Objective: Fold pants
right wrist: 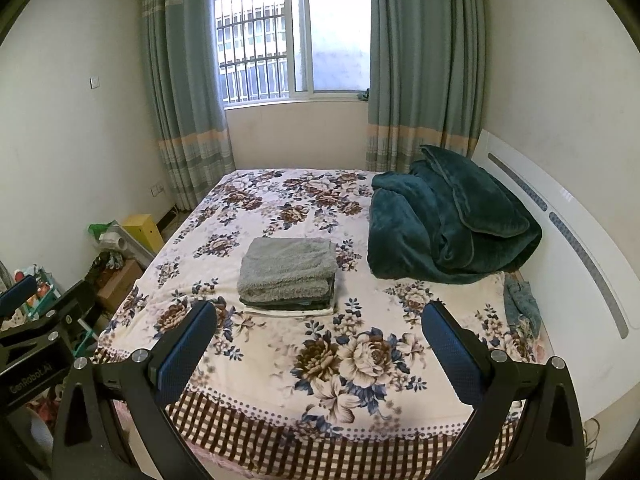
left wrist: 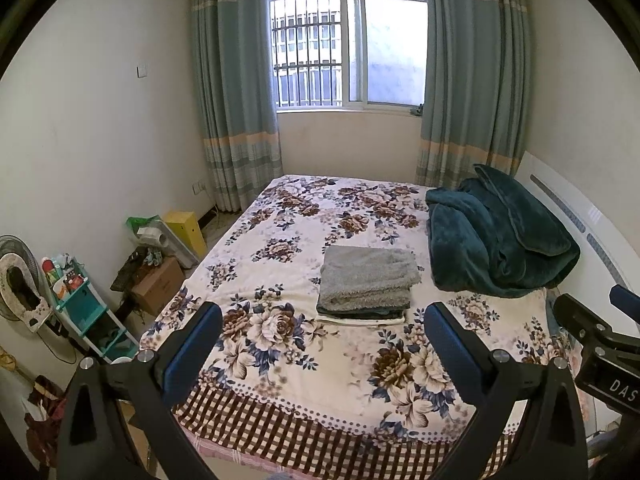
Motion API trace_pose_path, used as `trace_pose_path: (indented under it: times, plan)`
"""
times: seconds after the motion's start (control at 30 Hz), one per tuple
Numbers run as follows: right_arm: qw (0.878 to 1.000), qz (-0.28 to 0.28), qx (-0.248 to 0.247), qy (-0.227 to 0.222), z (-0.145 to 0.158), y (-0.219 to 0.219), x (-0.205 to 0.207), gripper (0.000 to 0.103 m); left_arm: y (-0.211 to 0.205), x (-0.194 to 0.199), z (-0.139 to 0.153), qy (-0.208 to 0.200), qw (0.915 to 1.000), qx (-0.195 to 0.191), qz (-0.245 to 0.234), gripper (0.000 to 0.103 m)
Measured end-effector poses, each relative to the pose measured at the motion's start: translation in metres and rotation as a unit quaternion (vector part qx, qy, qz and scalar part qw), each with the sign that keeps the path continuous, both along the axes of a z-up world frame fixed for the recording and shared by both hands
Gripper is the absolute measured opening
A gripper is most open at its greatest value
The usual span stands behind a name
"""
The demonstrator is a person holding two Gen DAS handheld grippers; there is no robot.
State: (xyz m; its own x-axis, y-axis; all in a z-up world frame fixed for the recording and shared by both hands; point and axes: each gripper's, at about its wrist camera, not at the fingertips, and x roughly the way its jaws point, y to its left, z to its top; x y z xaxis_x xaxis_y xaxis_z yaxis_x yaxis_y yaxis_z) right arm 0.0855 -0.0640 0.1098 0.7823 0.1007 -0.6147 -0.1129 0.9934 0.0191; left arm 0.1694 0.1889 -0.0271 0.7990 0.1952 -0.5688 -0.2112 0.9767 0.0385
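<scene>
A stack of folded clothes lies in the middle of the floral bed (left wrist: 280,360), with fluffy grey folded pants (left wrist: 368,276) on top; it also shows in the right wrist view (right wrist: 288,268). My left gripper (left wrist: 324,320) is open and empty, held above the bed's near edge, short of the stack. My right gripper (right wrist: 320,320) is open and empty, also held back from the stack, to its right. The right gripper's body shows at the right edge of the left wrist view (left wrist: 600,344), and the left gripper's body at the left edge of the right wrist view (right wrist: 44,332).
A bundled dark teal blanket (left wrist: 500,244) lies at the bed's far right by the white headboard (right wrist: 560,240). A bit of blue denim cloth (right wrist: 520,300) lies by the headboard. Boxes (left wrist: 156,284), a small teal shelf (left wrist: 88,312) and a fan (left wrist: 16,280) stand on the floor left of the bed.
</scene>
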Motion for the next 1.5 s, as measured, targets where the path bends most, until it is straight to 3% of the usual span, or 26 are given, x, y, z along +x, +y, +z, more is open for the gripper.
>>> trace_pose_path:
  times: [1.5]
  plan:
    - [1.0,0.009,0.007,0.004,-0.004,0.008,0.01,0.103,0.003,-0.01,0.001,0.001,0.9999,0.003,0.015,0.103]
